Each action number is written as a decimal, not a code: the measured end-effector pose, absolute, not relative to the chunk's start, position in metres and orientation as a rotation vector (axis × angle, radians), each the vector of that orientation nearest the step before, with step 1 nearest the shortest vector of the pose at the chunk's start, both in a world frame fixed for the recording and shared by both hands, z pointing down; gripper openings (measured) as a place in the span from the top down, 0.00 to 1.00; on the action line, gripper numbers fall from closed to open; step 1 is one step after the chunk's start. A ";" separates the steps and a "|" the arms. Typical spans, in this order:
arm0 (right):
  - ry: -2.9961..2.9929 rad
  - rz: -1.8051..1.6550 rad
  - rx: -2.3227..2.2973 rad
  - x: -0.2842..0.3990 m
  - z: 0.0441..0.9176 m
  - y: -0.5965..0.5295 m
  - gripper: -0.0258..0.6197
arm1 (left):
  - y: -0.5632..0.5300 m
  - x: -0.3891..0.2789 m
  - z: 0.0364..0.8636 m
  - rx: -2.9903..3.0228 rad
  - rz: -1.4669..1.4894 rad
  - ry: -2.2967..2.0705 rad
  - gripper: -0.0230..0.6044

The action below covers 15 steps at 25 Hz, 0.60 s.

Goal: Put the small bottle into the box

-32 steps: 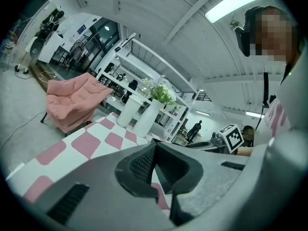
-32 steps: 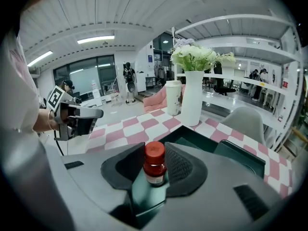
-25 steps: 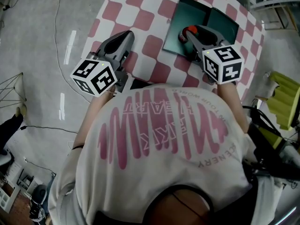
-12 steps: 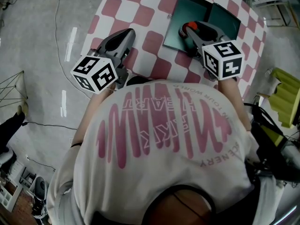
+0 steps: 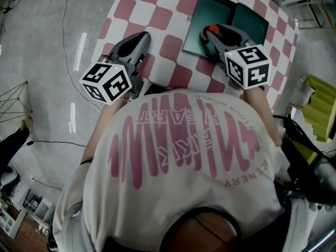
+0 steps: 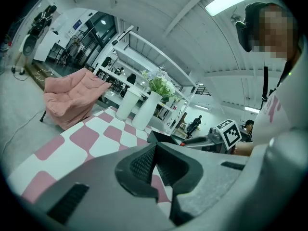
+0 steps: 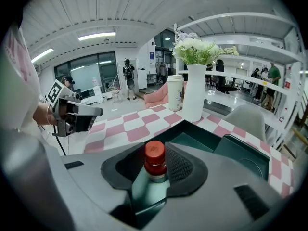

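Nothing has moved: fingers (image 7: 182,166) of the right gripper (image 7: 155,171) clasp the red-capped small bottle (image 7: 155,157) over the dark-green box (image 7: 243,153); the left gripper (image 6: 155,163) is pressed together, empty.

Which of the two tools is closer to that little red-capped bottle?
Right. The right tool grips the small bottle between its jaws, above the box. The left tool is off to the side over the checkered table, well apart from it.

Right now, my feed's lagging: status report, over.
Left hand-held gripper shut, empty. Right hand-held gripper grips bottle over open box. Nothing seen in the way.
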State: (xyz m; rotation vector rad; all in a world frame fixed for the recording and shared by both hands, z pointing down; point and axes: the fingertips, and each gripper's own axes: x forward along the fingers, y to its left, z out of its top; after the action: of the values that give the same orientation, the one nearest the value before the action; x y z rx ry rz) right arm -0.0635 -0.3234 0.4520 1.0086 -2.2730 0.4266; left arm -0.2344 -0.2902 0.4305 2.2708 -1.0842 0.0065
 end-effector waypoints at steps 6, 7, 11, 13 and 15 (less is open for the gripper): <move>-2.278 0.444 1.026 -0.064 0.453 -0.322 0.76 | -0.285 -0.237 0.436 2.264 0.028 -1.088 0.95; -2.278 0.448 1.027 -0.064 0.453 -0.322 0.76 | -0.284 -0.238 0.437 2.261 0.029 -1.089 0.95; -2.279 0.463 1.030 -0.062 0.456 -0.324 0.76 | -0.285 -0.237 0.440 2.257 0.033 -1.091 0.95; -2.278 0.467 1.035 -0.062 0.456 -0.325 0.76 | -0.285 -0.236 0.440 2.258 0.033 -1.091 0.95; -2.279 0.467 1.041 -0.062 0.456 -0.324 0.76 | -0.283 -0.237 0.439 2.259 0.032 -1.092 0.95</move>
State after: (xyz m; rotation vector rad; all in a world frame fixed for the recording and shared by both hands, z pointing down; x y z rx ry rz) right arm -0.0622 -0.3237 0.4557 1.0408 -2.2794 0.4666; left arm -0.2368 -0.2831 0.4390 2.2586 -1.0917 0.0324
